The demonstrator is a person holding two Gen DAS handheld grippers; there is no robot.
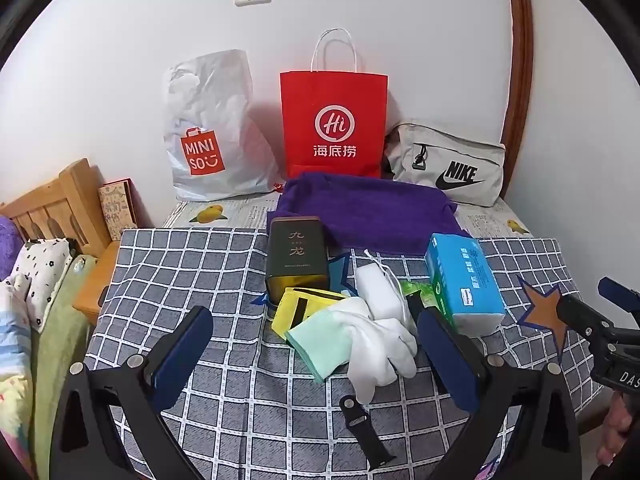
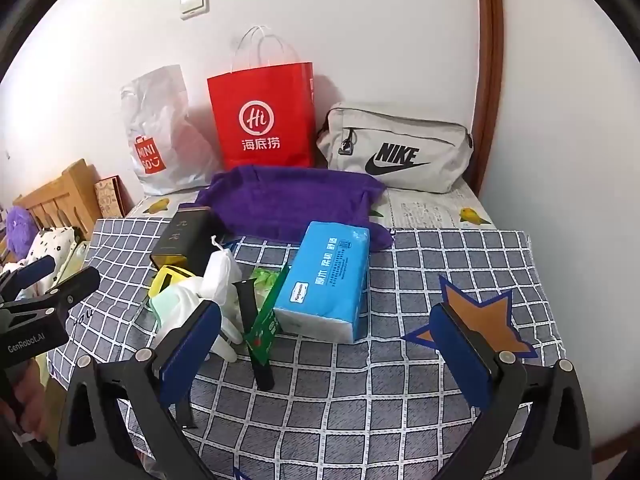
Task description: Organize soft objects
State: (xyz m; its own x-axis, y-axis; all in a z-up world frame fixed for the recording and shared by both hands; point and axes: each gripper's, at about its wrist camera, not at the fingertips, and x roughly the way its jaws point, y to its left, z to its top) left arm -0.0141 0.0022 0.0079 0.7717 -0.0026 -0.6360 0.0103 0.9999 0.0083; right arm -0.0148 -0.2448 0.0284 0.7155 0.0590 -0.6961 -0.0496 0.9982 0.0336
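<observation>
Black strap, rumpled white gloves behind

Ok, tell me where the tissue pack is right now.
The blue tissue pack lies on the checked cloth, just in front of the purple towel, right of the white gloves.

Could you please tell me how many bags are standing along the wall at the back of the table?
3: a white Miniso plastic bag on the left, a red paper bag in the middle, a grey Nike pouch on the right. Nothing suggests more hidden.
</observation>
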